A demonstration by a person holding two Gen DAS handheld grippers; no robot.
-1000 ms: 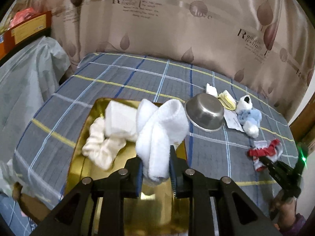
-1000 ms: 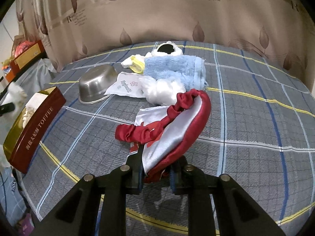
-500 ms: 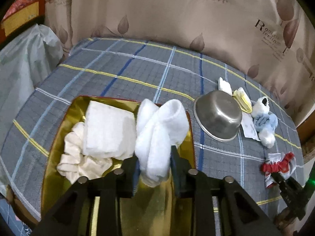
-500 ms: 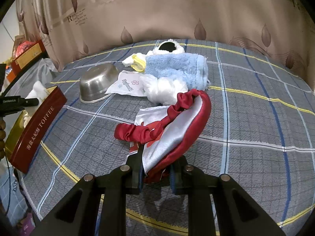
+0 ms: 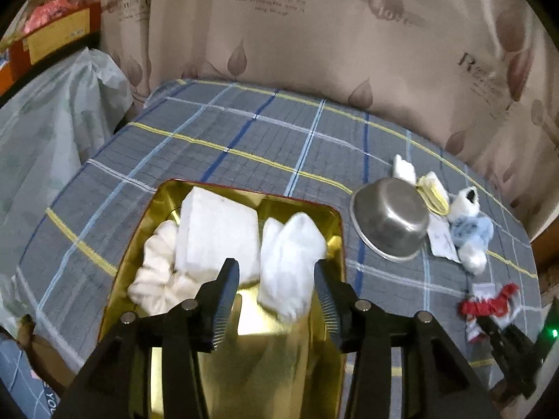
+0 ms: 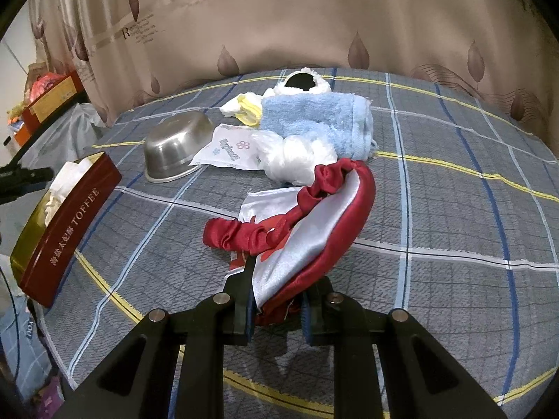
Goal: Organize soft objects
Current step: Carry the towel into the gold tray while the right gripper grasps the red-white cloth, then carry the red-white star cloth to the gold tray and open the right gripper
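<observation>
A gold-lined red toffee tin [image 5: 335, 216] sits on the checked bedspread and shows from the side in the right wrist view [image 6: 66, 223]. In it lie a white folded cloth [image 5: 216, 234], a cream scrunchie [image 5: 157, 276] and a white rolled sock [image 5: 291, 262]. My left gripper [image 5: 277, 288] is open over the tin, its jaws standing on either side of the sock. My right gripper [image 6: 277, 300] is shut on a red and white satin eye mask [image 6: 307, 223], which also shows in the left wrist view [image 5: 489, 303].
A steel bowl [image 6: 178, 148] lies tipped near the tin. Beside it are a printed tissue pack [image 6: 227, 150], a white plastic bundle [image 6: 297, 160], a blue towel [image 6: 314, 122], a yellow cloth [image 6: 248, 111] and a white fluffy item [image 6: 304, 80]. A curtain hangs behind the bed.
My left gripper has opened and let the white sock go into the tin. My right gripper has stayed shut on the eye mask, almost still.
</observation>
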